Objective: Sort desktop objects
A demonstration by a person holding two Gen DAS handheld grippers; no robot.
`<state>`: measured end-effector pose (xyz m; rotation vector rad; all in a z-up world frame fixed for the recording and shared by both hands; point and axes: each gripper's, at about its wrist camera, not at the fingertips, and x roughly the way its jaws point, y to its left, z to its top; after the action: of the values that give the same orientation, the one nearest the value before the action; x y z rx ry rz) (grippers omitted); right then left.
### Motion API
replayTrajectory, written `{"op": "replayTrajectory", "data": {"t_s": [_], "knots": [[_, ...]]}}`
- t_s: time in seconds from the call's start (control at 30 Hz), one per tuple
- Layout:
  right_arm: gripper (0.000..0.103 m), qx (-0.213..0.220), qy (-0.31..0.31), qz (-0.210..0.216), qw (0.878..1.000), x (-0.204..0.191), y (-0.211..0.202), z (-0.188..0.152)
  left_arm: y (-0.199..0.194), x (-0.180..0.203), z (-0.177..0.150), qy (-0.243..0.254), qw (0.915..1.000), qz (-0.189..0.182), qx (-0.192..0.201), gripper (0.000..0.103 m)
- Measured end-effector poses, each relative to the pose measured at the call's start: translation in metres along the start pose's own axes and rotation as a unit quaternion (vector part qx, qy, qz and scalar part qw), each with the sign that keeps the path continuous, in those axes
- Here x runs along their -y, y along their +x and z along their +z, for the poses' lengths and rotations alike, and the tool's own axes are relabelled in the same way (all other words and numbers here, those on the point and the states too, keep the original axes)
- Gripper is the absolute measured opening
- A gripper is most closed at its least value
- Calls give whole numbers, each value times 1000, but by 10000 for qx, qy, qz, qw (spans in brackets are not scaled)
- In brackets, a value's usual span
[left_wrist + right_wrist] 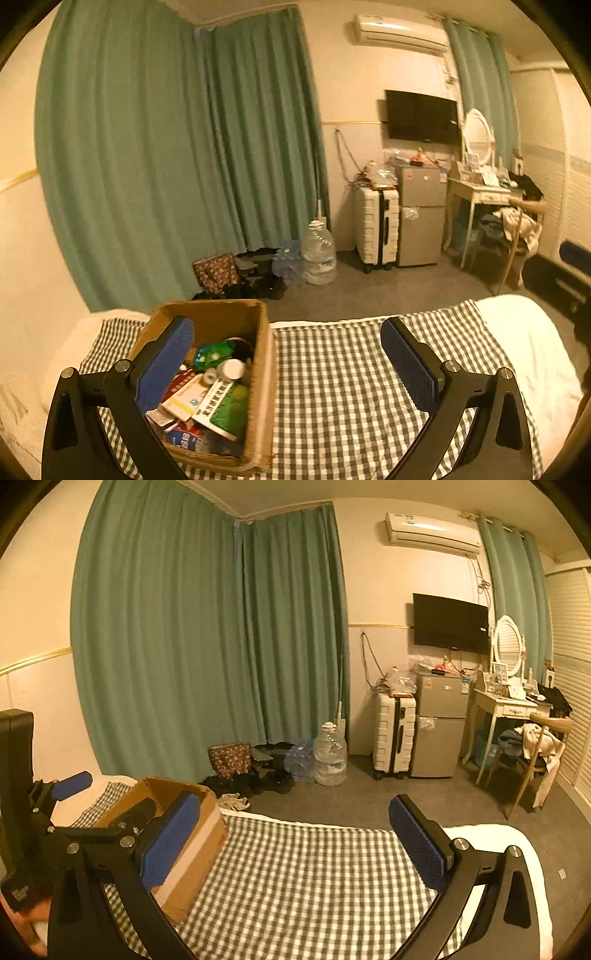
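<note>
So both my grippers are spread wide with nothing between the pads. Left gripper hangs right over the cardboard box, its left pad dipped just inside the open top; right gripper sits over bare checkered cloth beside the box. All the small stuff is in the box: I count one green bag, one white bottle cap, one small roll, one green-and-white book or packet, and roughly three or four flat medicine-type boxes, too jumbled for an exact count. Nothing loose shows on the cloth. That fits either everything already packed away, or a full box waiting to be unpacked and sorted. One box, two grippers.
</note>
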<state>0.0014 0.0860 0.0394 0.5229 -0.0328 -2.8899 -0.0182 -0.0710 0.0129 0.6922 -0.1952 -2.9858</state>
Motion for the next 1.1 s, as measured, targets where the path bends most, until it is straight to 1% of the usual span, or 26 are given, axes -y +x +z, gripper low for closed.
{"op": "replayTrajectory", "data": {"t_s": [0.1, 0.3, 0.43, 0.47, 0.5, 0.57, 0.7, 0.8, 1.1], "knots": [[103, 31, 19, -62, 10000, 11, -7, -1, 0, 19, -1, 99, 9999, -12, -11, 103], [103, 36, 10, -338, 9994, 34, -11, -7, 2, 41, -5, 17, 9995, -320, -24, 103], [103, -9, 63, -508, 9987, 56, -11, -11, 8, 55, -8, 208, 9988, -434, -69, 103], [103, -17, 58, -579, 9983, 60, -10, -12, 9, 58, -9, 241, 9987, -441, -86, 103], [103, -29, 16, -777, 9970, 67, -9, -14, 11, 60, -10, 260, 9986, -447, -103, 103], [103, -81, 4, -920, 9957, 77, -7, -18, 14, 64, -12, 255, 9983, -495, -170, 103], [103, -228, 188, -976, 9948, 93, -3, -23, 22, 66, -15, 143, 9974, -612, -361, 103], [103, -318, 221, -988, 9944, 98, -1, -28, 26, 65, -17, 83, 9970, -620, -456, 103], [103, -432, 166, -877, 9951, 89, -3, -39, 20, 59, -17, -73, 9973, -586, -436, 103]]}}
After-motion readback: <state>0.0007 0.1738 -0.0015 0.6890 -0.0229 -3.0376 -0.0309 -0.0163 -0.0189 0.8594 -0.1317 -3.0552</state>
